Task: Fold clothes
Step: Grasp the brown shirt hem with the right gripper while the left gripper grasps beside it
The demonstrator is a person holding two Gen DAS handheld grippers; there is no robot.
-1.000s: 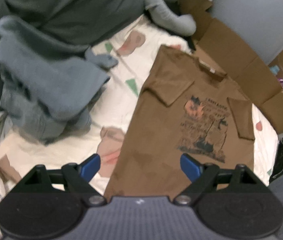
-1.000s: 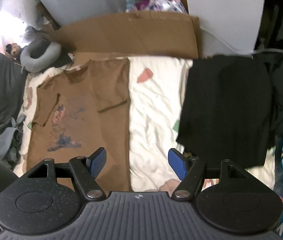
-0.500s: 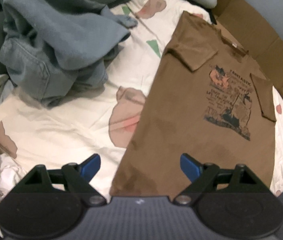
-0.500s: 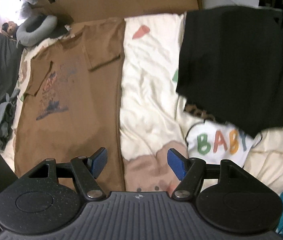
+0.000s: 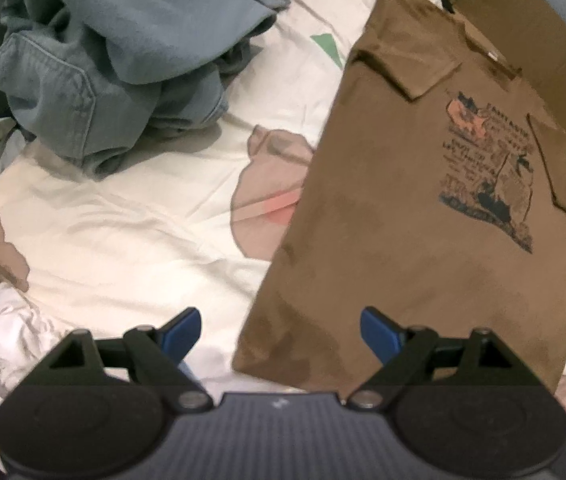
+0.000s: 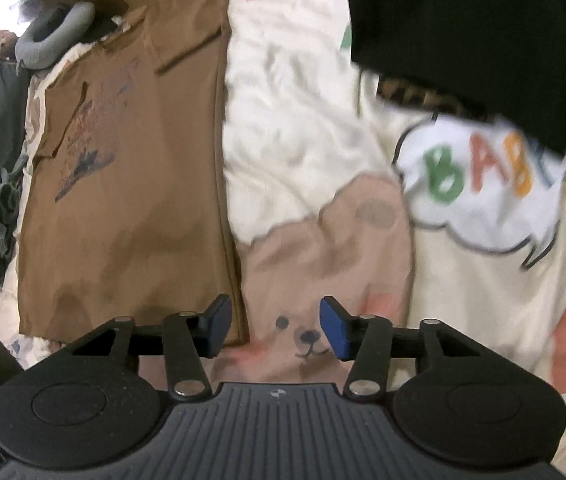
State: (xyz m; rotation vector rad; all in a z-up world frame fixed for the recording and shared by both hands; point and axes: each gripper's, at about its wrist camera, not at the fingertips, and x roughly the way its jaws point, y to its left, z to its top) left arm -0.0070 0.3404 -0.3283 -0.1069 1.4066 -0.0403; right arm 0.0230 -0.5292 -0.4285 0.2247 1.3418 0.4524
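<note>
A brown printed T-shirt (image 5: pixel 423 216) lies flat on the cream patterned bedsheet (image 5: pixel 123 240), both sleeves folded inward over the chest. My left gripper (image 5: pixel 281 330) is open and empty, hovering over the shirt's bottom-left hem corner. The shirt also shows in the right wrist view (image 6: pixel 135 184). My right gripper (image 6: pixel 275 326) is open and empty, just above the shirt's bottom-right hem corner, its left finger over the shirt's edge.
A heap of blue-grey clothes (image 5: pixel 115 60) lies left of the shirt. A black garment (image 6: pixel 475 24) lies on the right. Brown cardboard (image 5: pixel 531 16) lines the far edge behind the collar. A grey neck pillow (image 6: pixel 55 38) sits at the far left.
Both grippers have moved down and closer to the shirt's bottom hem, left toward the left corner and right toward the right corner. Both stay open.
</note>
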